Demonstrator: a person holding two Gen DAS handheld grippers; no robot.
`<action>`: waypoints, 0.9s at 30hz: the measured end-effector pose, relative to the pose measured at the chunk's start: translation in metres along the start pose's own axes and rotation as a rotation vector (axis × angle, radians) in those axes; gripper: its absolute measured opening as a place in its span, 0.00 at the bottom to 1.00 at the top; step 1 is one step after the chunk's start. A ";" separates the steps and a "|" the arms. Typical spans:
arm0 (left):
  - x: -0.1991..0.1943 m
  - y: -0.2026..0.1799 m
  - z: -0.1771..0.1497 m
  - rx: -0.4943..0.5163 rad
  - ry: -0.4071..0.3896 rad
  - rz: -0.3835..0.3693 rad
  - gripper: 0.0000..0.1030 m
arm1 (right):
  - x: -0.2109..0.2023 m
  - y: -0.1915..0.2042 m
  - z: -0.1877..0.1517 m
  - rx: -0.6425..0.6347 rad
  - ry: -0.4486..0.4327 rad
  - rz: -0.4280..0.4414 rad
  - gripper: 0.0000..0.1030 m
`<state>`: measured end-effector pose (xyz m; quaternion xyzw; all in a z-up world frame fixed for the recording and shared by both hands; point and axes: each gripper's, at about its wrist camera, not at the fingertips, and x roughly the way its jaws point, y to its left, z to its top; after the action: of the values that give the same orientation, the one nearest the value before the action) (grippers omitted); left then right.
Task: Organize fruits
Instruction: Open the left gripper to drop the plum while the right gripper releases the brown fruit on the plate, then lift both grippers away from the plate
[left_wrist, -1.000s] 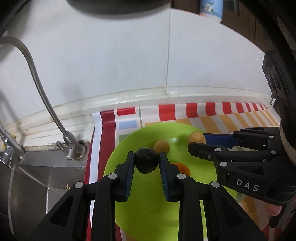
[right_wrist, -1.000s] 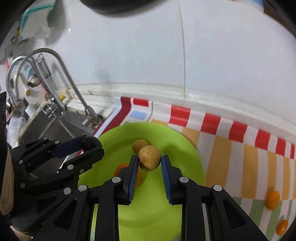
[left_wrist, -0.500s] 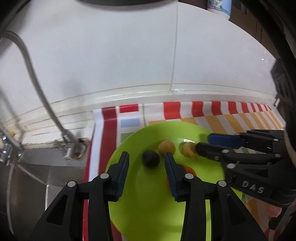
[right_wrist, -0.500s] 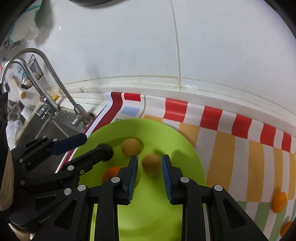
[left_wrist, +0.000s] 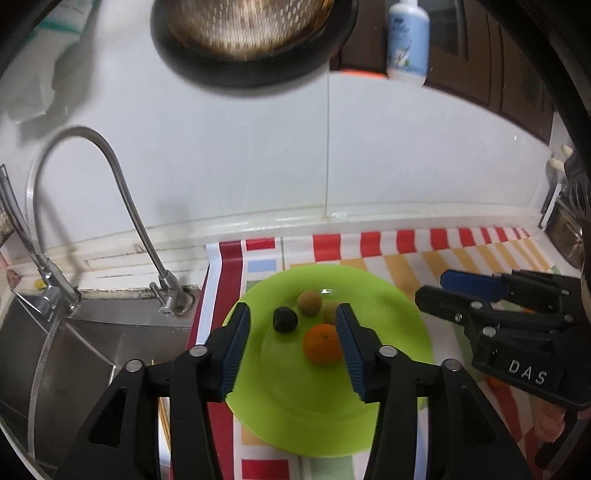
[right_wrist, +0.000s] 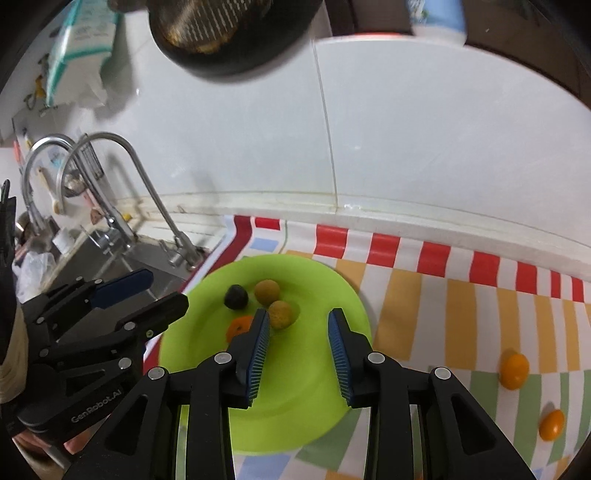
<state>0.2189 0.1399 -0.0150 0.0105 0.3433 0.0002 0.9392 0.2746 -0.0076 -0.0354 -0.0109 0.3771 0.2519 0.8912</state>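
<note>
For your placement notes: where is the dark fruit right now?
The dark fruit lies on the green plate, at its sink-side, left of two tan fruits.

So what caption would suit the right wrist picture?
Open right gripper above a green plate holding four fruits, two orange fruits waiting on the striped cloth.

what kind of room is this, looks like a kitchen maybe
Most likely a home kitchen counter: a steel sink with a curved faucet sits beside a striped mat, a strainer hangs on the white tiled wall, and fruit lies on a green plate.
</note>
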 end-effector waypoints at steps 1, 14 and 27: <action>-0.005 -0.002 0.000 -0.002 -0.008 -0.001 0.55 | -0.005 0.000 -0.001 0.000 -0.006 0.000 0.33; -0.072 -0.033 -0.018 -0.023 -0.092 -0.024 0.71 | -0.088 -0.007 -0.035 0.012 -0.122 -0.086 0.56; -0.110 -0.079 -0.044 0.040 -0.098 -0.104 0.80 | -0.161 -0.020 -0.078 0.049 -0.185 -0.207 0.71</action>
<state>0.1055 0.0608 0.0210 0.0112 0.2967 -0.0560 0.9533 0.1369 -0.1123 0.0148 -0.0048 0.2963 0.1496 0.9433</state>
